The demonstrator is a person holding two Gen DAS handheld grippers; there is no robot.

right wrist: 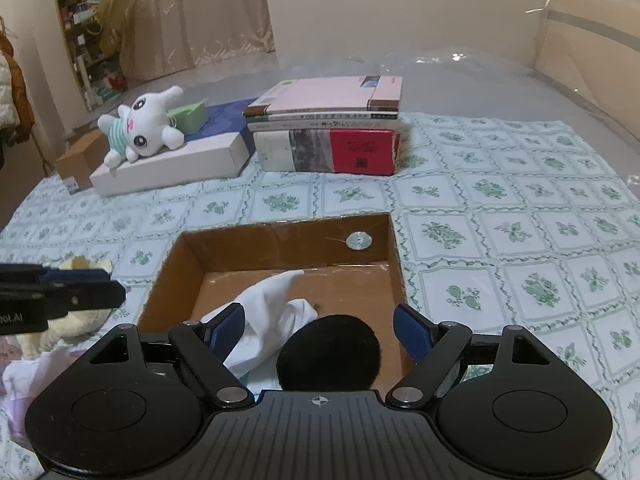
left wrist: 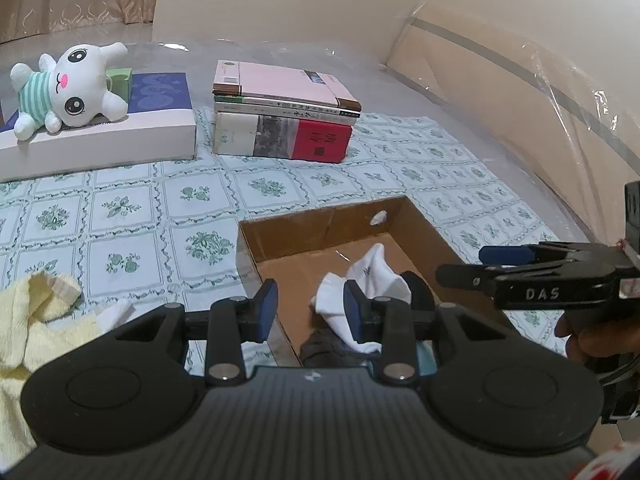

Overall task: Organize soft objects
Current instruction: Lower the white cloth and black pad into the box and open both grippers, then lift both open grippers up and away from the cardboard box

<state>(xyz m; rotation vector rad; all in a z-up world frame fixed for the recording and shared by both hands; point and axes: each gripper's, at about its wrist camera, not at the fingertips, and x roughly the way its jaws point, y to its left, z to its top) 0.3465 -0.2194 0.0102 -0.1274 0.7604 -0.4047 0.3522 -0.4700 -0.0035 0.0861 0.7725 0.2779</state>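
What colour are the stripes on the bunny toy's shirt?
Green and white stripes on the bunny toy's shirt, clearest in the left wrist view.

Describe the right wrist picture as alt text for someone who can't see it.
An open claw hovers over a cardboard box holding a white sock and a black round soft item. Behind, on a floral cloth, sit stacked books and a plush toy.

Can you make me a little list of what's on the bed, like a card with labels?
box: open cardboard box on the flowered sheet
inside box: white sock, black round thing
toy: white plush bunny lying on a flat white box
books: stack behind the box
towel: yellow, outside the box
right gripper: jaws open over the box
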